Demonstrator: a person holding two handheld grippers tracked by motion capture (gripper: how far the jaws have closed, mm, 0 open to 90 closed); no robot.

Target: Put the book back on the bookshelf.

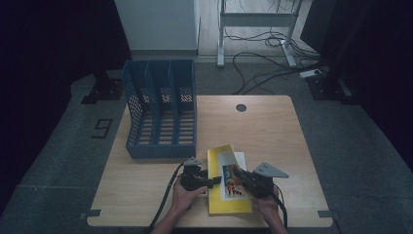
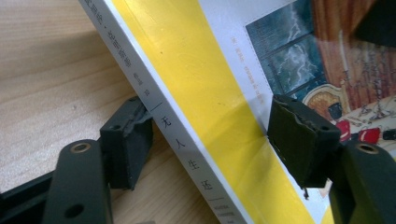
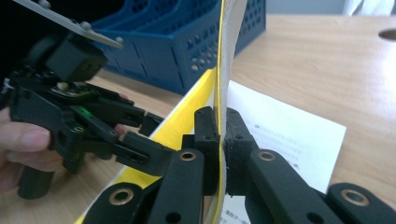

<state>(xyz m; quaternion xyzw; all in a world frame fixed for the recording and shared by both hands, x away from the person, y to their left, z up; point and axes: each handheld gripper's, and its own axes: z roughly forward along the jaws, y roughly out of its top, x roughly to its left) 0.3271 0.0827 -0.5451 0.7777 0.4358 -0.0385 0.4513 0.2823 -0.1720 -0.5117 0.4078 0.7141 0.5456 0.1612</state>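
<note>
A thin yellow book (image 1: 229, 183) with a picture on its cover lies near the table's front edge. My right gripper (image 1: 238, 174) is shut on its right edge, and in the right gripper view that edge (image 3: 219, 70) stands upright between the closed pads of the right gripper (image 3: 222, 126). My left gripper (image 1: 214, 181) is at the book's spine side. In the left gripper view its jaws (image 2: 210, 140) stand open astride the tilted spine (image 2: 187, 154), one pad below beside the spine and the other over the cover. The left gripper (image 3: 142, 130) also shows from the right gripper view, held by a hand.
A blue three-slot file holder (image 1: 160, 109) stands at the table's back left, close behind the book. A white printed sheet (image 3: 289, 135) lies on the wooden table (image 1: 263, 131) under the book's right side. A round cable hole (image 1: 241, 107) is at the back. Cables lie on the floor beyond.
</note>
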